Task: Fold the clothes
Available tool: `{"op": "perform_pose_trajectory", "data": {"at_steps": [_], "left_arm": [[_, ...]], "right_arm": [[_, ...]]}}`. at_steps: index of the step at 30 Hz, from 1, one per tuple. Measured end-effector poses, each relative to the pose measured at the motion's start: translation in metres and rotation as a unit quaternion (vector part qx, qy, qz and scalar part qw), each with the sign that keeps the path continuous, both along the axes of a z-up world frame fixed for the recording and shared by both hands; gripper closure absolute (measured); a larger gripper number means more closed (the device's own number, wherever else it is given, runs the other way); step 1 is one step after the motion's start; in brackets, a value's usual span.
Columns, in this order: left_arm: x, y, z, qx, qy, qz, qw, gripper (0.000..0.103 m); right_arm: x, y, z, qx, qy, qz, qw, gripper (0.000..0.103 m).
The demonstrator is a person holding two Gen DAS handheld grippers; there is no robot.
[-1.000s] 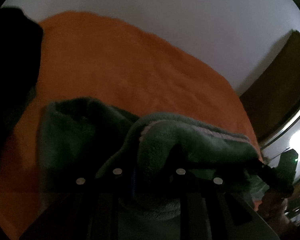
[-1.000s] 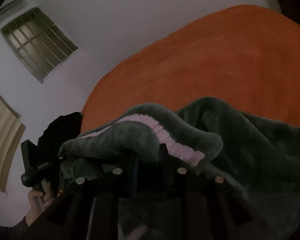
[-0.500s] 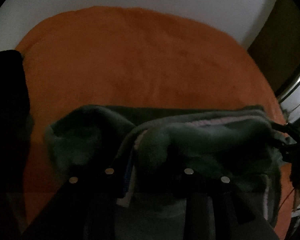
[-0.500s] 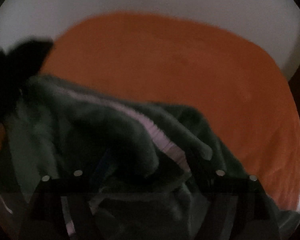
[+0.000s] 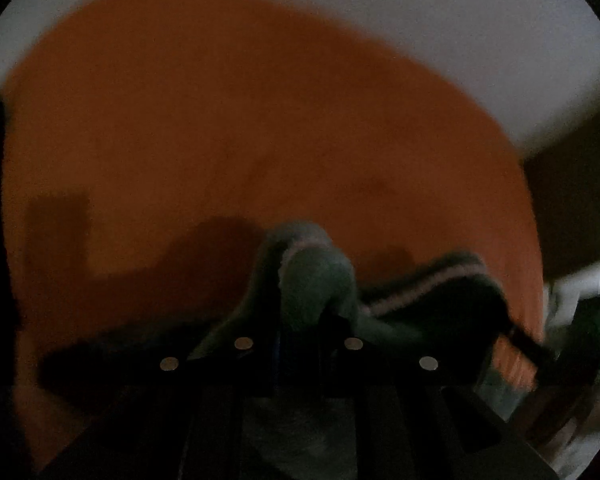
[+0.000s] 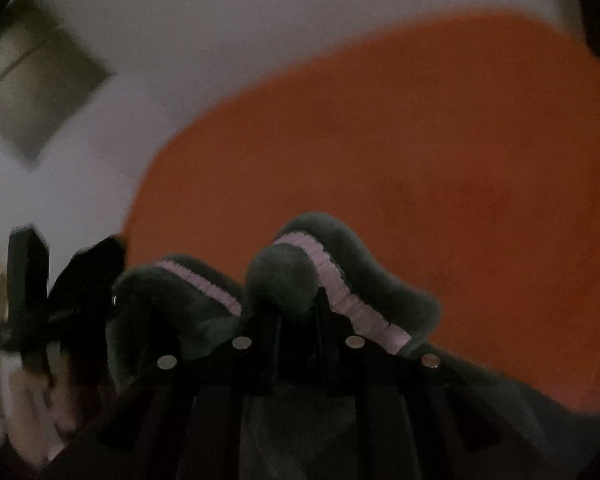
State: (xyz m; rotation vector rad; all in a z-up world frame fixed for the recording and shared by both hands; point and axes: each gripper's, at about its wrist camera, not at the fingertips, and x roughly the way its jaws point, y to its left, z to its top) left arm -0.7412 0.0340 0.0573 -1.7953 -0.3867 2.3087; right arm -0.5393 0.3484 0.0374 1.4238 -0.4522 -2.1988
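Observation:
A dark green fleece garment with a pale pink trimmed edge is lifted over an orange bedspread. My left gripper is shut on a bunched fold of it. The cloth runs right towards the other gripper at the right edge. In the right wrist view my right gripper is shut on another fold of the same garment; its pink trim crosses the right finger. The left gripper and hand show at the left. The frames are dim and blurred.
The orange bedspread fills most of both views. A pale wall stands behind it. A barred window is up left in the right wrist view. A dark cloth lies at the bed's left edge. Dark furniture stands at the right.
Both grippers have lifted and drawn the garment back. Less of it lies spread on the bed, and more bare orange bedspread shows beyond the fingers.

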Motion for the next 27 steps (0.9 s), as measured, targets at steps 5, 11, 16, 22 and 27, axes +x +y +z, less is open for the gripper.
{"op": "perform_pose_trajectory", "data": {"at_steps": [5,11,16,22,27], "left_arm": [[-0.016,0.030,-0.019,-0.107,-0.043,-0.026,0.9930,0.086],[-0.023,0.027,0.003,-0.149,-0.089,-0.032,0.9843,0.085],[-0.025,0.005,0.023,-0.153,-0.108,-0.038,0.9816,0.085],[-0.011,0.018,0.007,-0.178,-0.056,-0.150,0.9710,0.085],[0.009,0.001,0.000,-0.136,-0.054,-0.160,0.9763,0.092]], "right_arm": [[-0.009,-0.018,-0.030,0.065,-0.029,0.007,0.997,0.075],[-0.008,-0.009,-0.006,0.073,-0.003,0.018,0.997,0.051],[-0.003,-0.004,0.007,0.132,0.013,0.064,0.989,0.051],[-0.006,-0.013,-0.004,0.234,0.036,0.146,0.961,0.045],[-0.013,0.022,0.002,0.198,0.000,0.116,0.973,0.084]]}}
